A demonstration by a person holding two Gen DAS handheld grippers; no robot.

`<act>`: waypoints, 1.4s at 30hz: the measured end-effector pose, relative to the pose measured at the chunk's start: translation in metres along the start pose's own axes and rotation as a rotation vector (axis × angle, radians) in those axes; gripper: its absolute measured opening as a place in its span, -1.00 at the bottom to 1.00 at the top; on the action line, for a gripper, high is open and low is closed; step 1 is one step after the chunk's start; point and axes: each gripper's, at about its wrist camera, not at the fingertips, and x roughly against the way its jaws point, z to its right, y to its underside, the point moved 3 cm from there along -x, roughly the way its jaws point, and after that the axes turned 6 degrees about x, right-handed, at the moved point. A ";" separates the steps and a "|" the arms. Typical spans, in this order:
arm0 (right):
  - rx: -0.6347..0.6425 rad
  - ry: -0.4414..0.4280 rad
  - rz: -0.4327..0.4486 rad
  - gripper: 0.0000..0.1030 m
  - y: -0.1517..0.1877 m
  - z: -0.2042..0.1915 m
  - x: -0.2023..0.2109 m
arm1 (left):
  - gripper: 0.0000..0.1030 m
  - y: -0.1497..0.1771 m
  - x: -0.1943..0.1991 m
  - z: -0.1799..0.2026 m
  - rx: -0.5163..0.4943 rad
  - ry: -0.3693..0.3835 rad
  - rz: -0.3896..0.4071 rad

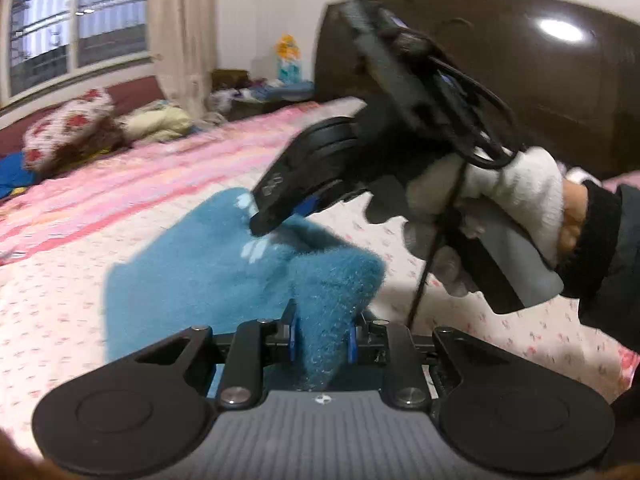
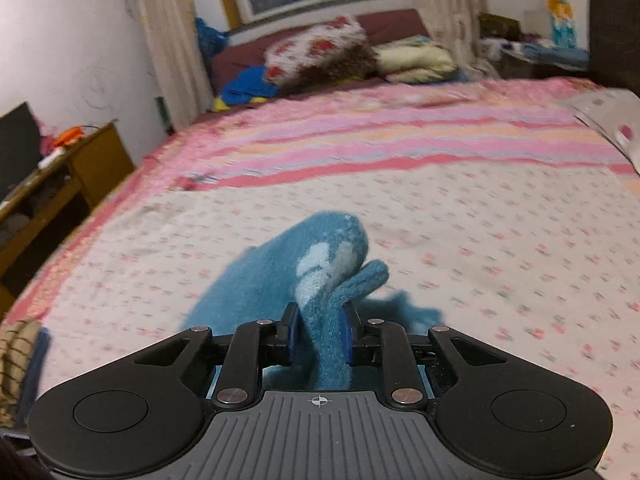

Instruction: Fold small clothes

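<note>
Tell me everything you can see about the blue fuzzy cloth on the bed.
The blue fuzzy cloth is teal, plush like fleece or terry, with small pale marks. Most of it lies flat on the flowered bedsheet, while the near edge is lifted and bunched. The left gripper pinches one raised fold between its blue-padded fingers, and the right gripper pinches another fold close beside it. What garment it is cannot be told.
</note>
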 end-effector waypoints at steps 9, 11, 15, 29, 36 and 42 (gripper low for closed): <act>-0.085 0.014 -0.054 -0.59 0.046 0.037 -0.024 | -0.45 0.027 -0.038 0.017 -0.054 0.016 -0.106; -0.074 0.020 -0.056 -0.54 0.045 0.036 -0.019 | -0.45 0.023 -0.038 0.016 -0.051 0.017 -0.108; -0.074 0.033 -0.022 -0.46 0.041 0.033 -0.002 | -0.45 0.025 -0.039 0.018 -0.063 0.006 -0.109; 0.092 0.135 -0.077 -0.61 0.046 0.016 -0.023 | -0.45 0.023 -0.044 0.038 -0.112 -0.009 -0.130; 0.098 0.162 -0.078 -0.62 0.049 0.017 -0.016 | -0.43 0.021 -0.034 0.039 -0.107 -0.010 -0.121; 0.033 0.146 -0.050 -0.61 0.045 0.021 0.014 | -0.35 0.013 -0.015 0.031 -0.052 -0.014 -0.086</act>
